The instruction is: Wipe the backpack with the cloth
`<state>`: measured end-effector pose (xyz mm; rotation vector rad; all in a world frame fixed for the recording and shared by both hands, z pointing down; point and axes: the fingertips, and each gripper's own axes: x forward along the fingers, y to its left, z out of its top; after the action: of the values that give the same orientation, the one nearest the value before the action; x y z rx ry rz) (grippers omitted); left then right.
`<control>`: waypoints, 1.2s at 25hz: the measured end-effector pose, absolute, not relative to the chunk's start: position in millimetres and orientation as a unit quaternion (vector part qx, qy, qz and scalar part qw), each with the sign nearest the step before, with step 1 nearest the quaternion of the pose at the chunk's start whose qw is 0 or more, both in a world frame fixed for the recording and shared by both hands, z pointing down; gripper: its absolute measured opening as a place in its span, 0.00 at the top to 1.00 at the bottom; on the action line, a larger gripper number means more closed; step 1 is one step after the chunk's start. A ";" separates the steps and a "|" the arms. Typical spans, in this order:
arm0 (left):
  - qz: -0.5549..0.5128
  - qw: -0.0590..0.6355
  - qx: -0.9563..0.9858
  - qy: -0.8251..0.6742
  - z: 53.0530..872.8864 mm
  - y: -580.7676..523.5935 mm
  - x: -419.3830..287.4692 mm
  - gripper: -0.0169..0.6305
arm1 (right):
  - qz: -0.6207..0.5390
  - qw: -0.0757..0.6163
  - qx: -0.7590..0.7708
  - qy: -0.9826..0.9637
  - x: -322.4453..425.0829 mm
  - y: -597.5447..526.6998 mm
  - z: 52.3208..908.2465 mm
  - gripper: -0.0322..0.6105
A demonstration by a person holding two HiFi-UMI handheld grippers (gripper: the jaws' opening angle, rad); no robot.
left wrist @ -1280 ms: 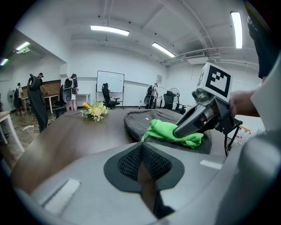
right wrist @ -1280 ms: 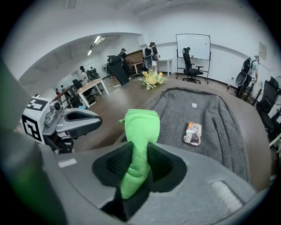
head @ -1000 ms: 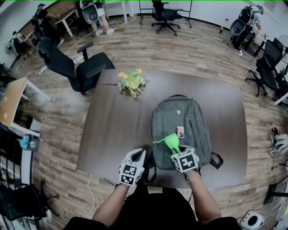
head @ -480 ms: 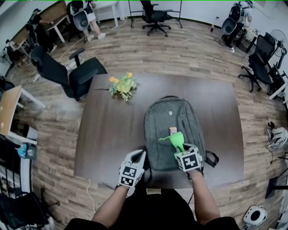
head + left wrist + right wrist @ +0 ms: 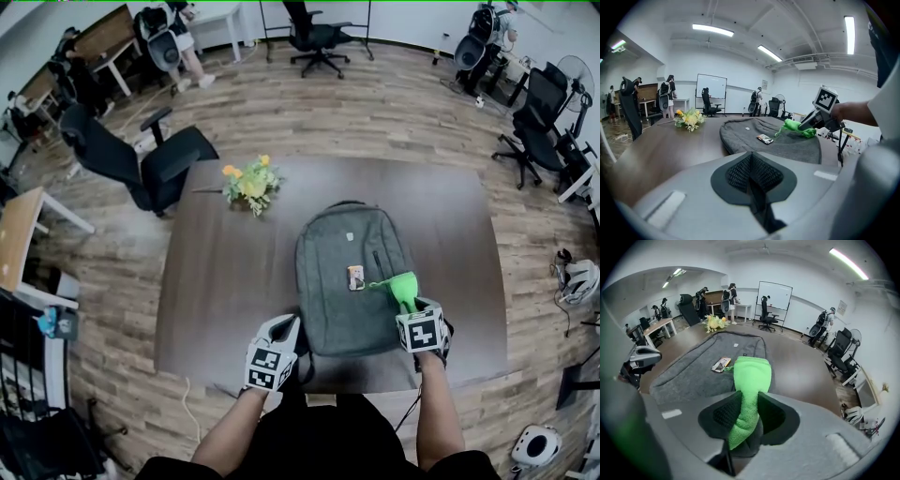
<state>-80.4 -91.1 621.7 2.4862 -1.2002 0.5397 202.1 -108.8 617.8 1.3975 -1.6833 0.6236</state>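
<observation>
A grey backpack (image 5: 349, 264) lies flat on the dark table (image 5: 225, 281), with a small tag (image 5: 355, 277) on its front. My right gripper (image 5: 410, 306) is shut on a green cloth (image 5: 401, 288) that rests on the backpack's right side; the right gripper view shows the cloth (image 5: 749, 380) pinched between the jaws over the backpack (image 5: 693, 371). My left gripper (image 5: 285, 330) sits at the backpack's near left corner, jaws closed with nothing in them. In the left gripper view the backpack (image 5: 759, 140) and cloth (image 5: 799, 129) lie ahead.
A bunch of yellow flowers (image 5: 247, 183) stands on the table's far left. Office chairs (image 5: 150, 155) surround the table on a wooden floor. People stand by desks at the room's far end (image 5: 178, 37).
My right gripper has carried the cloth rightward across the backpack, from its lower middle to its right edge. The left gripper has stayed in place.
</observation>
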 end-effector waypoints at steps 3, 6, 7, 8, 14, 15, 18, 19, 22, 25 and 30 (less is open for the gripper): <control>0.191 0.163 0.873 -0.417 620.8 -89.4 -76.7 0.95 | 0.243 0.412 0.575 -0.664 218.4 -107.6 614.6 0.77; 0.194 0.159 0.875 -0.413 618.5 -89.0 -72.2 0.95 | 0.237 0.400 0.587 -0.663 225.8 -107.4 612.7 0.77; 0.193 0.160 0.876 -0.412 617.8 -89.2 -71.0 0.95 | 0.231 0.395 0.589 -0.665 225.6 -107.9 611.2 0.77; 0.189 0.166 0.876 -0.413 616.8 -89.7 -70.5 0.95 | 0.223 0.391 0.590 -0.670 224.1 -108.6 608.8 0.77; 0.099 0.219 0.868 -0.434 575.8 -109.9 -76.3 0.95 | 0.138 0.312 0.596 -0.727 201.0 -120.7 559.8 0.78; 0.092 0.211 0.870 -0.437 565.8 -113.6 -76.5 0.95 | 0.119 0.292 0.598 -0.737 195.9 -122.5 546.5 0.78; 0.073 0.186 0.875 -0.440 536.9 -121.9 -78.4 0.95 | 0.057 0.222 0.598 -0.768 175.7 -125.6 501.6 0.78; 0.065 0.180 0.876 -0.442 527.4 -124.4 -80.3 0.95 | 0.036 0.198 0.596 -0.778 168.2 -125.7 486.6 0.78; 0.041 0.161 0.876 -0.453 499.0 -130.2 -89.0 0.95 | -0.010 0.130 0.585 -0.800 147.7 -122.8 444.8 0.78; 0.032 0.128 0.876 -0.463 474.3 -133.3 -96.3 0.95 | -0.036 0.076 0.578 -0.812 134.2 -117.8 411.3 0.78; 0.031 0.107 0.878 -0.467 454.4 -133.7 -102.5 0.95 | -0.041 0.040 0.553 -0.831 103.8 -104.0 378.4 0.78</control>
<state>-102.5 -133.7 454.4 2.5841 -1.3737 0.0904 103.8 -104.0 378.4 1.6941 -2.5459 -0.1264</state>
